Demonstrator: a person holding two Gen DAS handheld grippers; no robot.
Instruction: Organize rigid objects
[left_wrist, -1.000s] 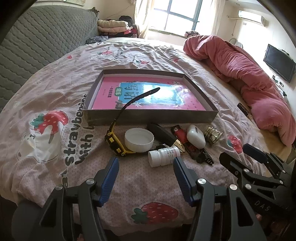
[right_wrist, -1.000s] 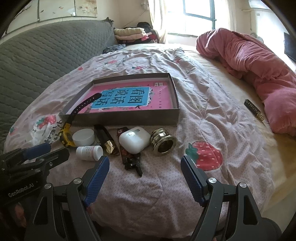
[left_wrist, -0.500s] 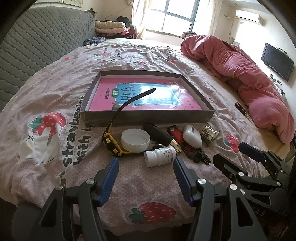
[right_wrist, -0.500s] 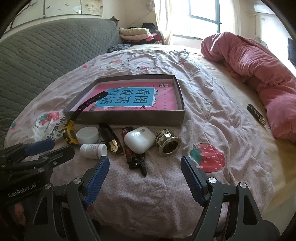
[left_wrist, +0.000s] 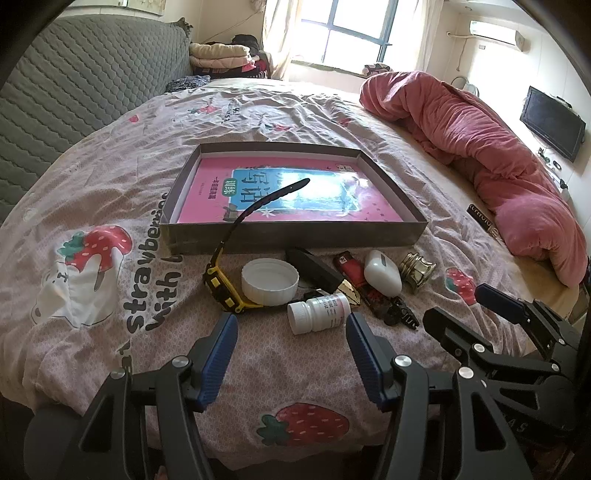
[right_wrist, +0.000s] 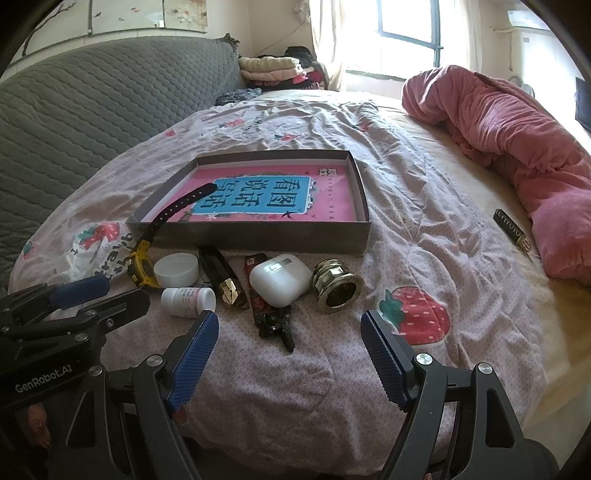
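Left wrist view. The left claw (left_wrist: 290, 347) hovers low over the near edge of the bed (left_wrist: 110, 177), fingers spread wide and empty. Just beyond its tips a white pill bottle (left_wrist: 318, 312) lies on its side. Behind it a row of small objects runs along the near wall of the shallow box (left_wrist: 295, 236): a yellow-and-black watch (left_wrist: 223, 286), its strap arching up over the box wall; a white lid (left_wrist: 269, 279); a black-and-gold case (left_wrist: 321, 273); a red lighter (left_wrist: 352, 269); a white earbud case (left_wrist: 382, 272); a brass fitting (left_wrist: 417, 268). A pink book (left_wrist: 288, 195) lies flat inside the box. The right claw (left_wrist: 476, 306) enters from the right.

Right wrist view. The right claw (right_wrist: 290, 341) is likewise wide open and empty, near the bed's front edge. Between its fingers lies a black key bunch (right_wrist: 277, 326), touching the lighter (right_wrist: 255, 280). The earbud case (right_wrist: 280, 278) and the brass fitting (right_wrist: 336, 288) sit side by side; the pill bottle (right_wrist: 188, 301) lies left of them. A pink duvet (right_wrist: 517, 147) is heaped at the right edge.
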